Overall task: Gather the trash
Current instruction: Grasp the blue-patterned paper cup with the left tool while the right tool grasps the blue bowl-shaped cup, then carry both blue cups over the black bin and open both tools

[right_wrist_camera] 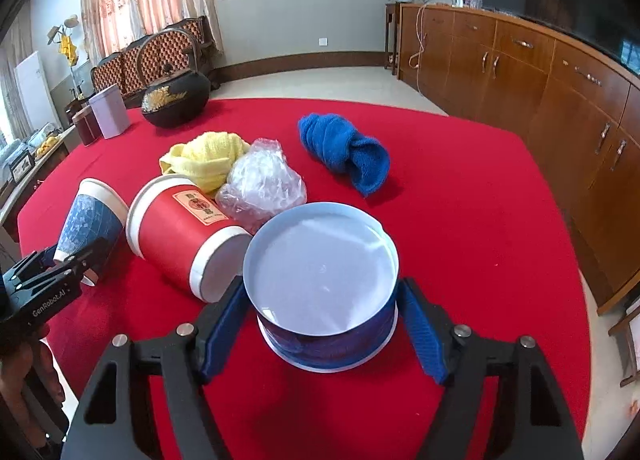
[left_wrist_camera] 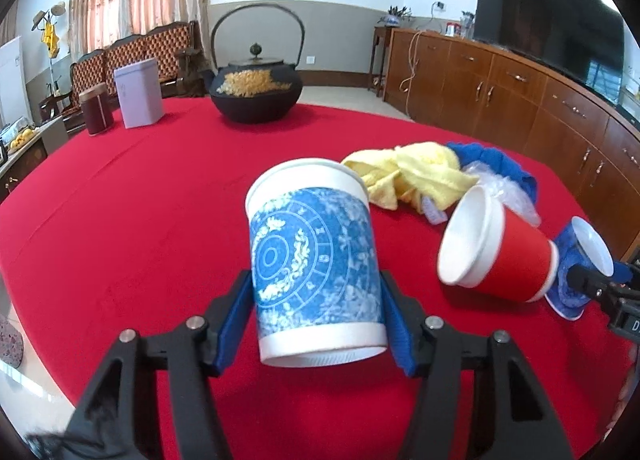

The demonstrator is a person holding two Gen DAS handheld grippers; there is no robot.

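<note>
- Your left gripper point(left_wrist_camera: 318, 314) clamps 1 blue-patterned white paper cup point(left_wrist_camera: 316, 264).
- Your right gripper point(right_wrist_camera: 320, 334) jaws straddle another blue paper cup point(right_wrist_camera: 324, 272); grip unclear.
- Red paper cup point(right_wrist_camera: 180, 236) lies between them, touching crumpled clear plastic point(right_wrist_camera: 262, 183).

Three paper cups point(right_wrist_camera: 184, 236), two cloths point(right_wrist_camera: 344, 151), one plastic bag point(right_wrist_camera: 260, 183)

The left gripper point(left_wrist_camera: 318, 322) is a black frame of angled struts with triangular cut-outs, joined by four round silver screws, and each finger point(left_wrist_camera: 236, 320) wears a ribbed blue pad. The right gripper point(right_wrist_camera: 326, 330) has the same black struts, silver screws and textured blue pads point(right_wrist_camera: 420, 334). White lettering reading "GenRobot.AI" marks the left gripper's black body in the right wrist view.
</note>
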